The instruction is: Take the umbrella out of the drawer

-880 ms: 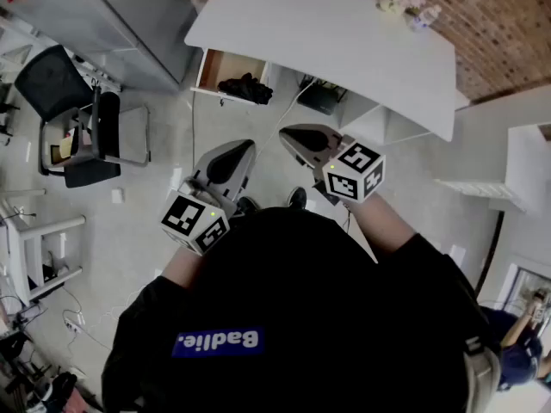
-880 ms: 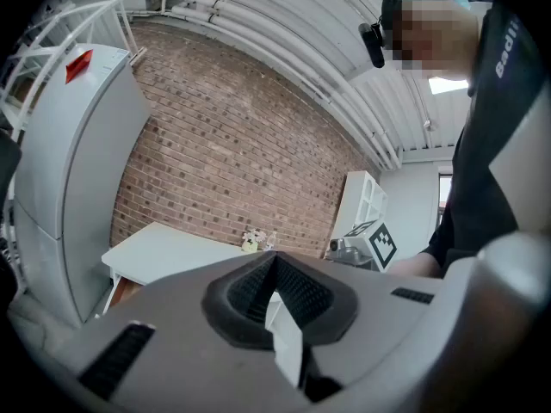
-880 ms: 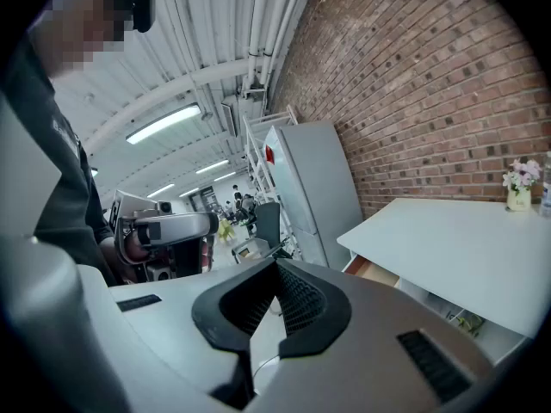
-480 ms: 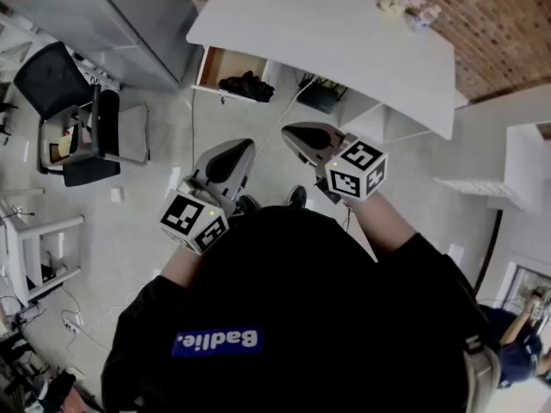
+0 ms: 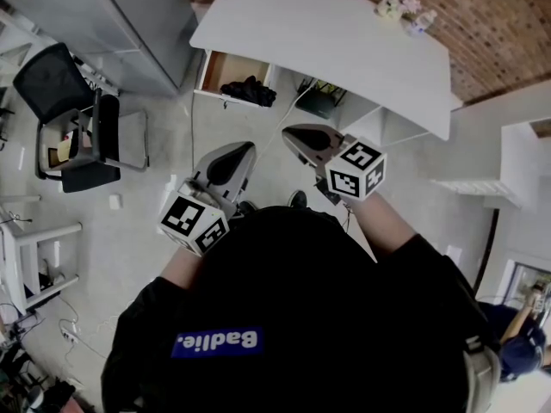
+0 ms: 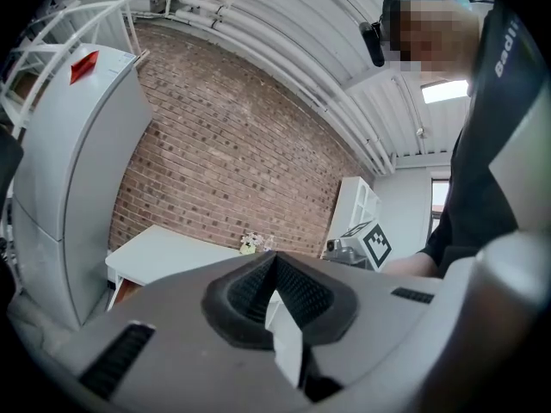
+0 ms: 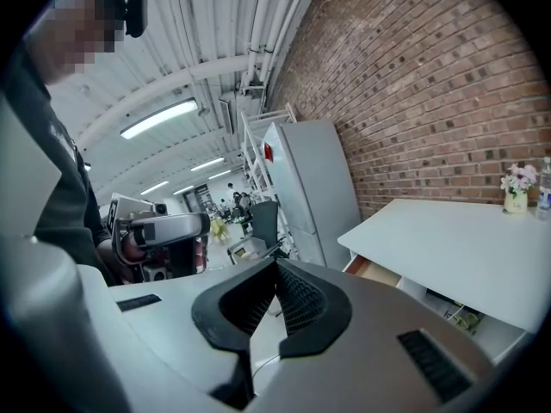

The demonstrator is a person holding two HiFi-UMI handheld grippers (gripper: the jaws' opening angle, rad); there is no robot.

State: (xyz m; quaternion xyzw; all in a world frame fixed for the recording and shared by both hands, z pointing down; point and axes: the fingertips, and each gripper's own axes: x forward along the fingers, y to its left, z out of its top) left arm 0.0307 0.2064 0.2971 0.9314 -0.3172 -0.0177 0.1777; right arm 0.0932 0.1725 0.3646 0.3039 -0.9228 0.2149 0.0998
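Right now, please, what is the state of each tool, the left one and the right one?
Left tool: closed, nothing between its jaws.
Right tool: closed, nothing between its jaws.

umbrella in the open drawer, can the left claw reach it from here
Probably not yet: the left claw is shut and well short of the drawer. The way looks free, though: drawer open, umbrella exposed, only floor between.
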